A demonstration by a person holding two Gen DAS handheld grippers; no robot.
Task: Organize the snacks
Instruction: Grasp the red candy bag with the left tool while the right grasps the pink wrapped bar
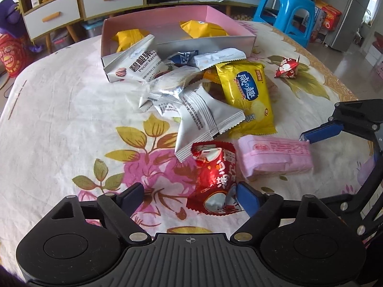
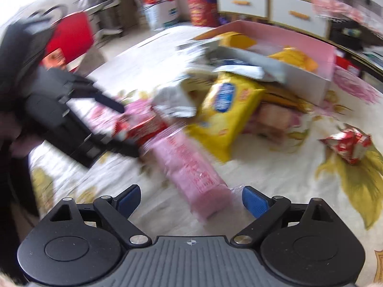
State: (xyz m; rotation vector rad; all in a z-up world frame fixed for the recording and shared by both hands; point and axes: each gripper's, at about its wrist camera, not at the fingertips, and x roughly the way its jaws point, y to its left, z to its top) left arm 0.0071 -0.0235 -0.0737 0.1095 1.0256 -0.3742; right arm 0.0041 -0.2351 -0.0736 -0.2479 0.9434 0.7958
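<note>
Here the left claw point(image 1: 189, 197) is held low over the tabletop point(image 1: 59, 119), its jaws spread, and the red snack packet point(image 1: 211, 179) is bracketed between them: the right-hand blue pad point(image 1: 247, 199) is seen at the packet's edge, perhaps just touching, while the other pad stands clear, so nothing is pinched yet. The tilt downward is judged to suit a packet lying flat on the flowered cloth.

The right claw point(image 2: 189, 201) is likewise spread, and the near end of the pink packet point(image 2: 191, 167) is framed between its pads without being pressed; that view is blurred, so contact cannot be told. In the left wrist view one blue finger of this claw is seen at the pink packet's far corner. Two neighbouring packets are thus addressed at once, one by each claw, probably so that both can be lifted together.

Beyond them a yellow packet point(image 1: 246, 95) is laid on the heap, with white packets point(image 1: 203, 119) fanned beside and partly under it. Behind the heap the pink box point(image 1: 215, 45) is placed open, with two yellow packets already inside, which marks it as the likely destination. A second small red packet point(image 1: 287, 68) is left apart, to the right. A blue stool point(image 1: 284, 7) and a drawer unit point(image 1: 52, 16) are seen past the tabletop.
</note>
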